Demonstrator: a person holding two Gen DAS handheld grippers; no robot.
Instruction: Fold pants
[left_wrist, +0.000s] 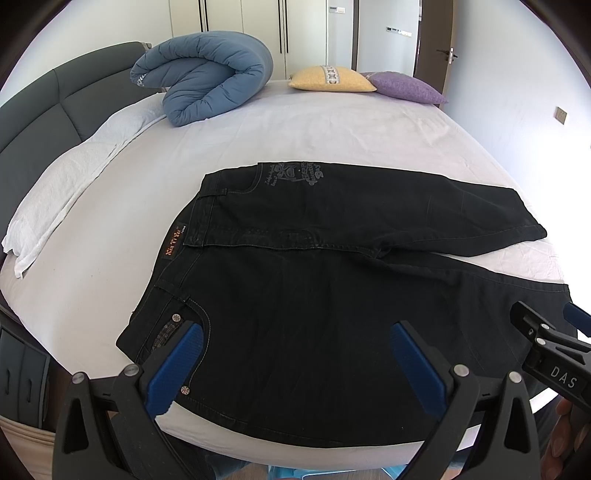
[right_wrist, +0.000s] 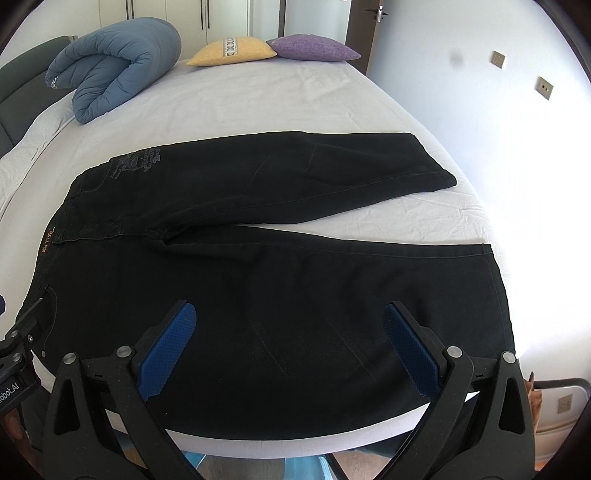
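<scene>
Left wrist: pants (left_wrist: 314, 295) flat near bed (left_wrist: 295, 129) edge

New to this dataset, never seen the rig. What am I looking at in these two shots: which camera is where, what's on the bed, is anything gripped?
There is no robot arm. A person holds one two-finger gripper in each hand, and each carries a fisheye camera looking forward along its fingers. The blue-padded prongs at the bottom of each picture are that gripper's own fingers: the left gripper in the left wrist view, the right gripper in the right wrist view. Both are open and hold nothing.

Black pants lie spread flat on the bed, waistband to the left, legs to the right, not yet folded. Further back sit a rolled blue duvet, a yellow pillow and a purple pillow.
</scene>
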